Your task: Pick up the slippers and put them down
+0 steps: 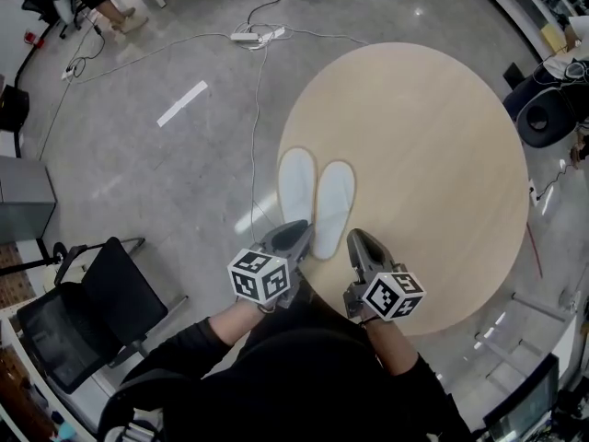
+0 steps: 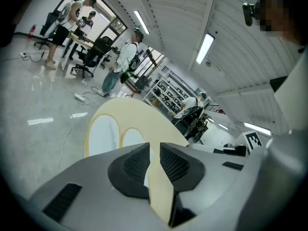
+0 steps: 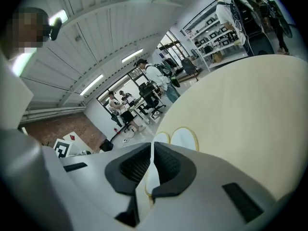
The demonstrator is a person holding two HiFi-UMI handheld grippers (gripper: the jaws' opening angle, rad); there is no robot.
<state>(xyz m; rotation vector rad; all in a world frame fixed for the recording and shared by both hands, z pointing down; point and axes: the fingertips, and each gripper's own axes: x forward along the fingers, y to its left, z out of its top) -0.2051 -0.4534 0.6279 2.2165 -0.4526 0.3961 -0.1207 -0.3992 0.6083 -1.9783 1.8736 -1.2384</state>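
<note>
Two white slippers lie side by side on the round wooden table, near its left edge, toes pointing away from me: the left slipper and the right slipper. My left gripper hovers just short of their heels, open, with only the table top showing through the gap. My right gripper hangs beside it over the table's near edge, jaws nearly together and empty. The left gripper view shows both slippers beyond the left gripper. From the right gripper the slippers look small and far ahead.
A black office chair stands on the floor at my left. A power strip with cables lies on the grey floor beyond the table. A dark stool sits at the table's right. People stand by desks and shelves in the background.
</note>
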